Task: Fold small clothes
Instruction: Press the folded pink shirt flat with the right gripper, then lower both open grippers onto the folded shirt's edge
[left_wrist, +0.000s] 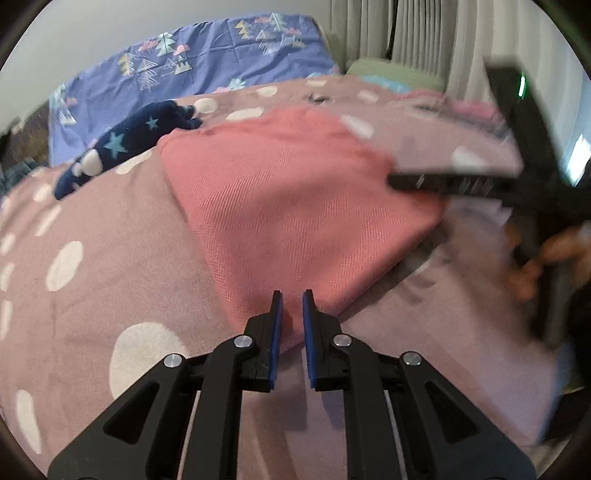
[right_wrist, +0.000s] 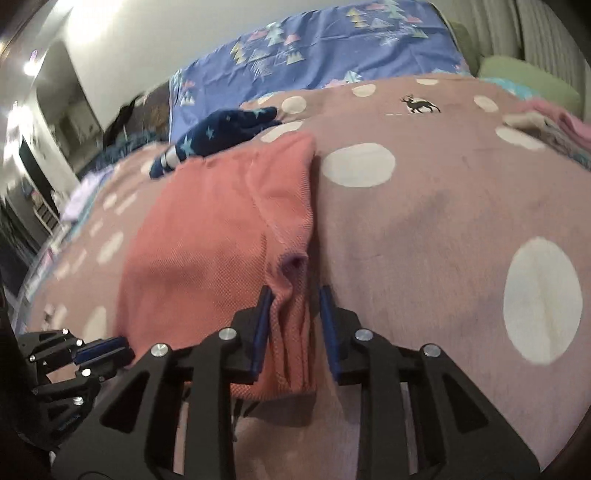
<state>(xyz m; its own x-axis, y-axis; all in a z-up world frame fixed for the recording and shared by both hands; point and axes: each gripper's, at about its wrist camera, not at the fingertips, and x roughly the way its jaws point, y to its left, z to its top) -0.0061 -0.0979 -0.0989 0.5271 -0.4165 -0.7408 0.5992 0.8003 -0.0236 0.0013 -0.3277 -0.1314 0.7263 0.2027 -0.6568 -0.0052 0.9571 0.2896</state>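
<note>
A coral-pink knit garment (left_wrist: 295, 206) lies folded on the polka-dot bed cover; it also shows in the right wrist view (right_wrist: 207, 236). My left gripper (left_wrist: 292, 301) hovers at the garment's near corner, its jaws a narrow gap apart with nothing clearly pinched. My right gripper (right_wrist: 293, 295) straddles a bunched fold of the garment's right edge, with its jaws apart. The right gripper also shows blurred at the garment's right edge in the left wrist view (left_wrist: 397, 177). The left gripper shows at the lower left of the right wrist view (right_wrist: 99, 350).
A navy garment with stars (left_wrist: 122, 147) lies behind the pink one. A mauve bed cover with white dots (right_wrist: 443, 221) lies under everything. A blue tree-print pillow (right_wrist: 314, 51) is at the back. More clothes (right_wrist: 550, 125) are piled far right, by curtains.
</note>
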